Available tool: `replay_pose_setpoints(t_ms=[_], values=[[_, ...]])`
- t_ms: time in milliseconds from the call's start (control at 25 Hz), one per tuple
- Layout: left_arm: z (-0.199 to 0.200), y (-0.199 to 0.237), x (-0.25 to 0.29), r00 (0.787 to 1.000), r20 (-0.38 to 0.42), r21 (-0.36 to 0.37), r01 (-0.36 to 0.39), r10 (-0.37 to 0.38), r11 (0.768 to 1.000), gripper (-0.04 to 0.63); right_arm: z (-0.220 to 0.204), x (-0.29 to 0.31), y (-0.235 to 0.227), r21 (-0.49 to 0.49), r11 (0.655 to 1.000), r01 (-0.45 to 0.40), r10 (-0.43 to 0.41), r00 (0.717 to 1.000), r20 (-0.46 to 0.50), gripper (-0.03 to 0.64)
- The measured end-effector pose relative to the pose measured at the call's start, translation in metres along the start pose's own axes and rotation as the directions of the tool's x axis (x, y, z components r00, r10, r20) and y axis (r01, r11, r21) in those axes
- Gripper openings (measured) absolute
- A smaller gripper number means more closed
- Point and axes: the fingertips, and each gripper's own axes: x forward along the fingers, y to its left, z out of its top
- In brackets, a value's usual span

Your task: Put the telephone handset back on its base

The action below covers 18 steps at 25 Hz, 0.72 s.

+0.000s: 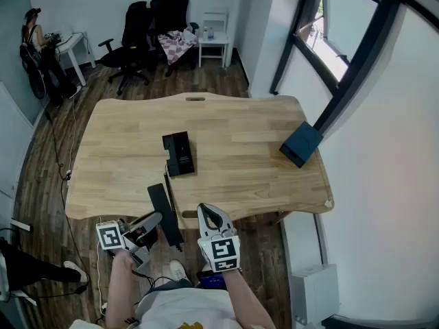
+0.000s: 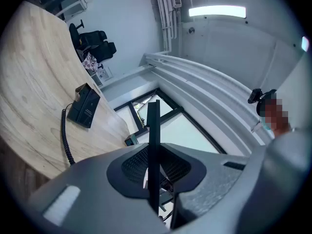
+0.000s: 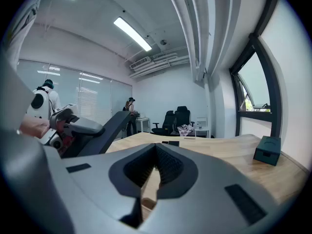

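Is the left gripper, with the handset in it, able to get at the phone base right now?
Probably yes. The base sits on bare table just ahead of the left gripper, which grips the handset; only the coiled cord lies between them.

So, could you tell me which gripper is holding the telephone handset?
The left gripper: its jaws are clamped on the black handset. The right gripper beside it is shut, with nothing between its jaws.

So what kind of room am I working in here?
Most likely an office: black swivel chairs against the far wall, a wooden desk carrying a telephone base, and strip lights on the ceiling.
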Motion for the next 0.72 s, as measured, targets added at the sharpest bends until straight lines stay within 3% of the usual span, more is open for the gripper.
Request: replay_pose_setpoints(t_ms=[720], values=[[-0.010, 0.001, -0.005, 1.000, -0.015, 0.006, -0.015, 0.015, 1.000, 0.069, -0.008, -0.012, -0.001, 0.002, 1.000, 0.000, 0.000, 1.000, -0.003, 0.006]])
